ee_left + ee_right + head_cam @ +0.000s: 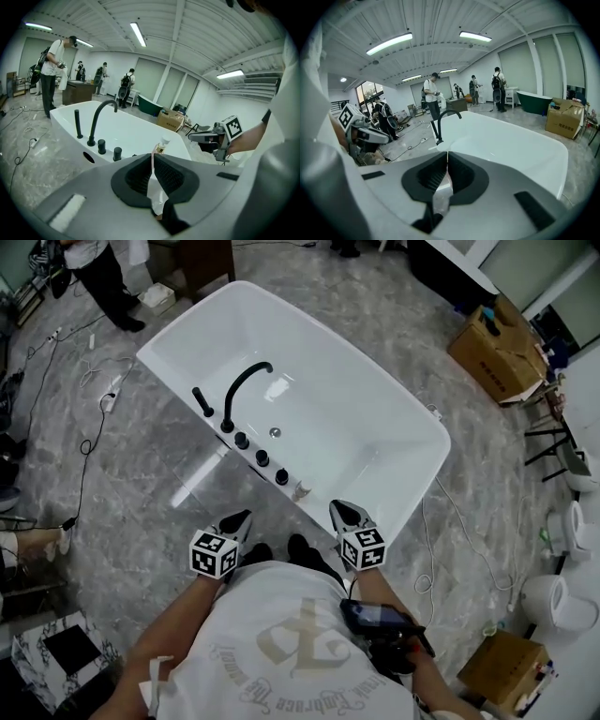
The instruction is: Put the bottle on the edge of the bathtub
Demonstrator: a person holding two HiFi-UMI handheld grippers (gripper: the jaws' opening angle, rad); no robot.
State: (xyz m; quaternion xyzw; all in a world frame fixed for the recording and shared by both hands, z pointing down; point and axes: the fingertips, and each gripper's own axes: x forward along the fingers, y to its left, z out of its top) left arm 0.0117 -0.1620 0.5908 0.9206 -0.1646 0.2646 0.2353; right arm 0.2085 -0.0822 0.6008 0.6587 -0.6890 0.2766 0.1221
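Head view shows your two tools close to the white tub (375, 418). Your left tool (236, 521) and right tool (345, 513) both point at its near edge. The small bottle (302, 490) stands upright on that edge. It is between the two tools and touches neither one. It sits just right of the row of black knobs (262, 457), and the curved black tap (246, 385) is further along. Left gripper view shows your left tool clenched with nothing in it. Right gripper view shows your right tool clenched too, and it holds nothing.
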